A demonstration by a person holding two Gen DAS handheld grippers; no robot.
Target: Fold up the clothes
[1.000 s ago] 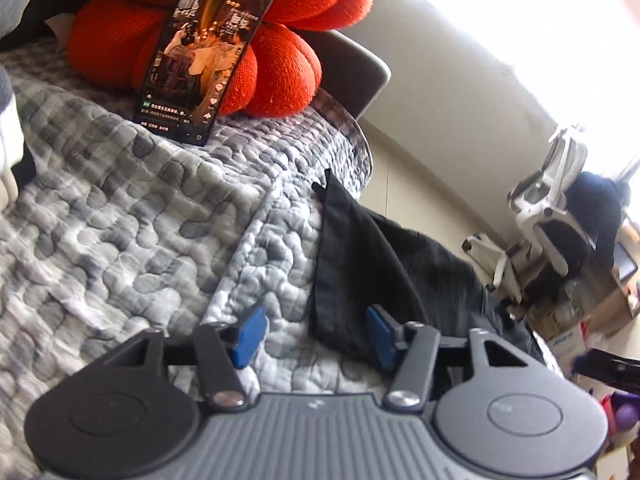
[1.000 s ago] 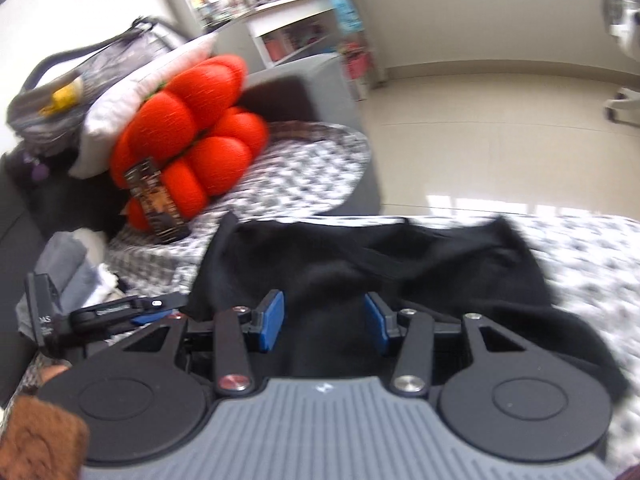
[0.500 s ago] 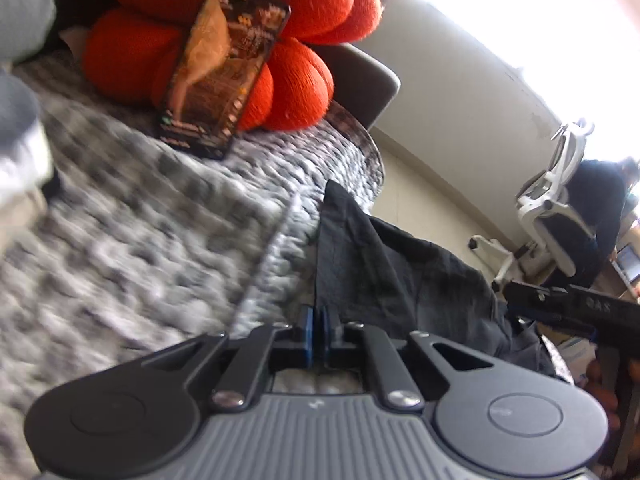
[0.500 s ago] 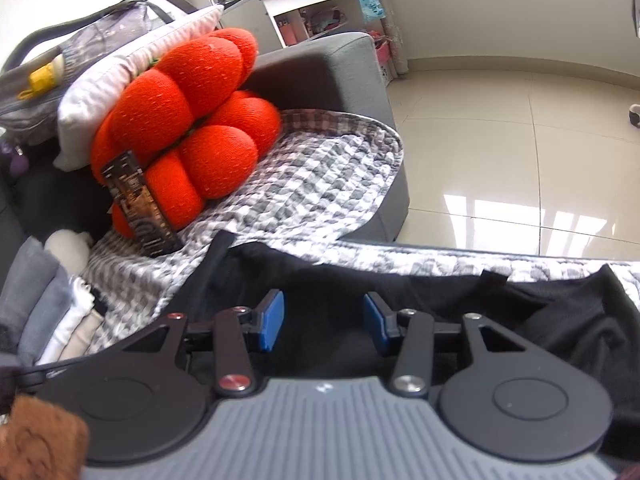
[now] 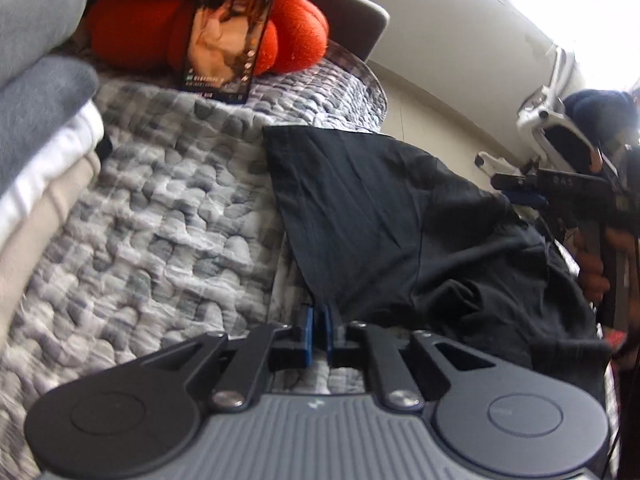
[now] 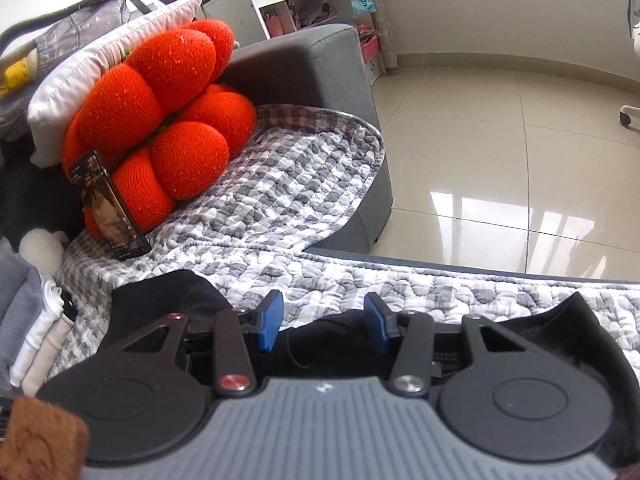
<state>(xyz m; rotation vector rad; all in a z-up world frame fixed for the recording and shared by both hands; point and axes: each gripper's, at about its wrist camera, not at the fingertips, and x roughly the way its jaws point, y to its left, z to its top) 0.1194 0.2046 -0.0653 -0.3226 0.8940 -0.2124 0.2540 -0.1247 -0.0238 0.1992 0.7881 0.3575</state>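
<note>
Garment: black, thin woven clothing item (image 5: 384, 216), spread rumpled across the grey-and-white quilted checked cover (image 5: 168, 216) of a sofa; far corner flat and squared, near half bunched into folds.
Left gripper (image 5: 319, 326): blue pads drawn nearly together, just closed within the last moment, pinching the near pointed corner of the black garment; cloth runs up from between the pads.
Right gripper (image 6: 322, 322): jaws at a middling gap, nothing pressed between the pads; poised over the black cloth's edge, with quilt showing in the gap.
Stack: folded grey, white and beige clothes (image 5: 36, 120) at the left edge of the sofa, apart from the garment.
Bystanders: red segmented knitted cushion (image 6: 160, 120); black smartphone with lit screen (image 5: 232, 32) leaning against it.
Step in hand: securing corners of the garment ahead of a lift or fold; one corner taken, the second not yet.
Next move, judged: closing the right pads on an edge of cloth below them, then drawing both corners taut before laying one half over the other.
Caution: thin fabric likely to slip from a shallow pinch; a deeper bite advisable.
</note>
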